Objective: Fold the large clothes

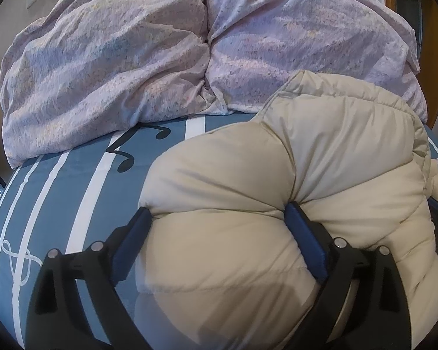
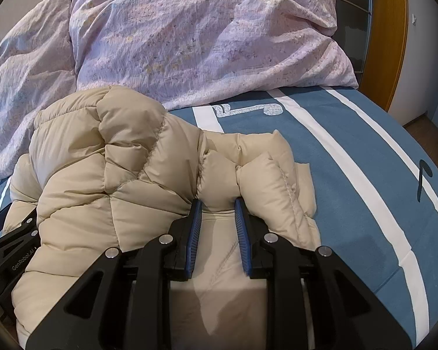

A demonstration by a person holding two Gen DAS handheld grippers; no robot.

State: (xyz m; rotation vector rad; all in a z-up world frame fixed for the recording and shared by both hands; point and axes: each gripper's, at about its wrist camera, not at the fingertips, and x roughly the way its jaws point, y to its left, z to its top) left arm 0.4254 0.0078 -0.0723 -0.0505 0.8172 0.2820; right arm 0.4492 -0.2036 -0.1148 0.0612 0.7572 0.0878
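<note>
We have the beige puffer jacket bunched ahead of both grippers on the bed; left gripper and right gripper each pinch its padding, folding seemingly half done

My left gripper has black plastic arms with long holes cut in them. Small round silver screws sit on its joints. Its fingers wear dark blue pads. My right gripper looks the same, and its blue pads have tiny ridges. At nine o'clock in the right view, white letters say "GenRobot.AI" on black plastic.
</note>
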